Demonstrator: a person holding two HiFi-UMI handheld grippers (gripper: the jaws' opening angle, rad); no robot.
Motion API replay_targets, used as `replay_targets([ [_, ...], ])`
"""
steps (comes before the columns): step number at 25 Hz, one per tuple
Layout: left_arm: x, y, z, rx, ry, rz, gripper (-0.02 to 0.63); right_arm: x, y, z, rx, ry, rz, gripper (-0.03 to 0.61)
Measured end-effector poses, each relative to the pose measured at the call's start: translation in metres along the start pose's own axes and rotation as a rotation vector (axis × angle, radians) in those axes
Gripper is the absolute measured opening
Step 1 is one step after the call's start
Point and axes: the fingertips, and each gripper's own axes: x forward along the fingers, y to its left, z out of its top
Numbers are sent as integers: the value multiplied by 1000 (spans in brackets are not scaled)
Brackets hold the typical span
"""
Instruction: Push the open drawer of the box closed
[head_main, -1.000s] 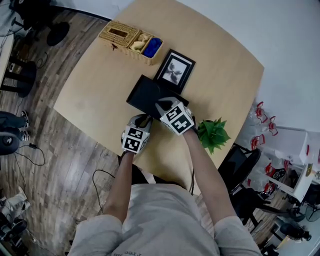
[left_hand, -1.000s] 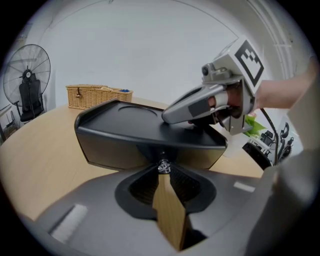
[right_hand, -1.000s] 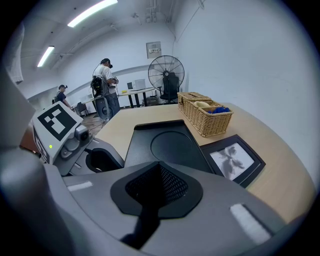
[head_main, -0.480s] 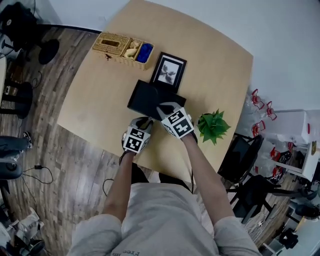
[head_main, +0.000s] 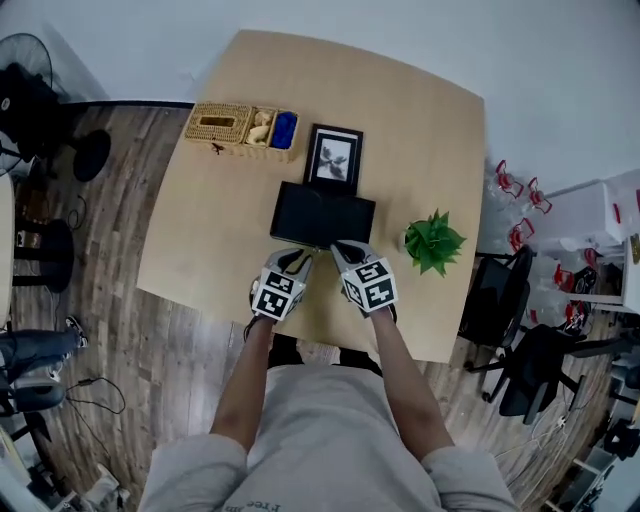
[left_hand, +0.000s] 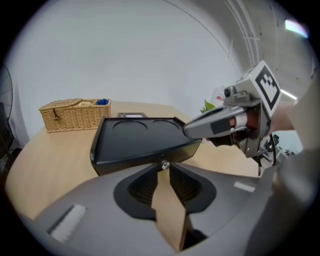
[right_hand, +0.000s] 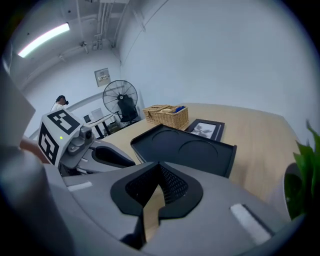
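1. The box (head_main: 322, 215) lay mid-tabletop (head_main: 420, 130), with a picture frame (head_main: 335, 158) just behind it.
2. Left hand-held gripper (head_main: 299, 254), jaws pinched together (tips touching), sat at the box's front knob (left_hand: 162, 164).
3. Right hand-held gripper (head_main: 341, 248), equally pinched, hovered at the box's front.

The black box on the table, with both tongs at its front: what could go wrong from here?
Two risks, judging by the layout. Nothing seems to hold the black box in place, so a push from the left tongs and right tongs might slide it back into the picture frame close behind it. The potted plant stands near the person's right forearm, so a wide swing could knock it.
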Motion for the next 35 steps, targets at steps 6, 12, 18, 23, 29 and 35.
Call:
replay_targets([
  [6, -22, 9, 11, 69, -36, -24, 124, -14, 13, -10, 83, -70, -81, 2],
  [12, -40, 7, 15, 131, -60, -61, 124, -22, 24, -12, 164, -148, -151, 2],
  [18, -58, 16, 1, 153, -64, -86, 123, -26, 39, -20, 189, -182, -201, 2],
  [23, -70, 26, 1, 151, -88, -102, 123, -23, 44, -27, 213, -197, -259, 2],
  [29, -74, 24, 1, 165, -110, -145, 103, -24, 57, -36, 222, -218, -291, 2],
  [35, -78, 21, 0, 165, -118, -166, 52, -28, 61, -47, 249, -233, -320, 2],
])
